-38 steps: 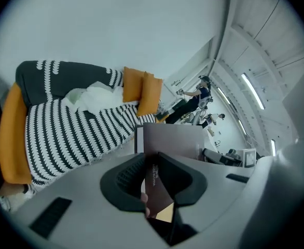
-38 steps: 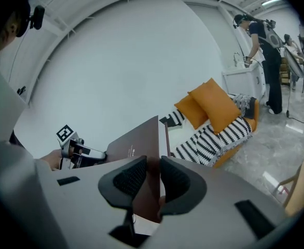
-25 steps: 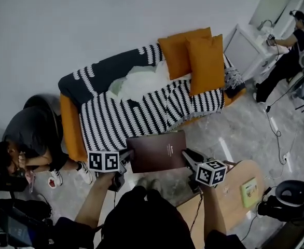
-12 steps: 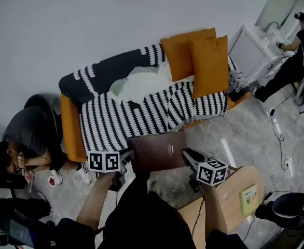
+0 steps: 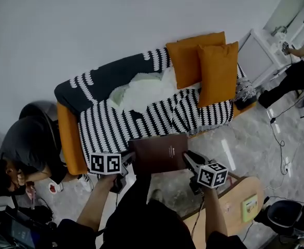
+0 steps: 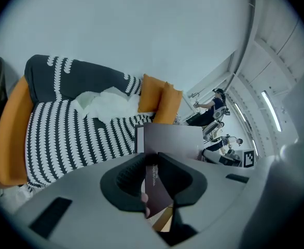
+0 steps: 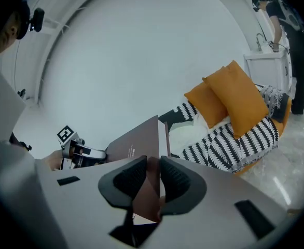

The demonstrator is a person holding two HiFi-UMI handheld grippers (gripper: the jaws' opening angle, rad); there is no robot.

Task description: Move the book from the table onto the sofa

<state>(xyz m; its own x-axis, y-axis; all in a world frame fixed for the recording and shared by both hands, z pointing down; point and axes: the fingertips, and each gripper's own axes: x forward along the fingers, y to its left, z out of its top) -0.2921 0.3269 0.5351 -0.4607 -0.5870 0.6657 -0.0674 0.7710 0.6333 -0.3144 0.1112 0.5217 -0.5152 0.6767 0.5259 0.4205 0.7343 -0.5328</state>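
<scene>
A dark brown book (image 5: 159, 153) hangs flat in the air between both grippers, over the front edge of the sofa (image 5: 115, 126) with its black-and-white striped cover. My left gripper (image 5: 129, 157) is shut on the book's left edge, and my right gripper (image 5: 189, 157) is shut on its right edge. In the left gripper view the book (image 6: 174, 141) runs edge-on between the jaws of the left gripper (image 6: 153, 176). The right gripper view shows the book (image 7: 135, 143) clamped the same way by the right gripper (image 7: 153, 178), with the sofa (image 7: 230, 144) beyond.
Two orange cushions (image 5: 206, 65) lean at the sofa's right end, and a pale cloth (image 5: 141, 86) lies on the seat. A person (image 5: 30, 147) crouches by the sofa's left arm. The wooden table (image 5: 238, 193) stands at lower right. A white cabinet (image 5: 256, 50) and another person (image 5: 300, 61) are far right.
Both grippers have carried the book forward toward the sofa. Its far edge now overlaps the seat's front edge. The grip on both sides looks the same.
</scene>
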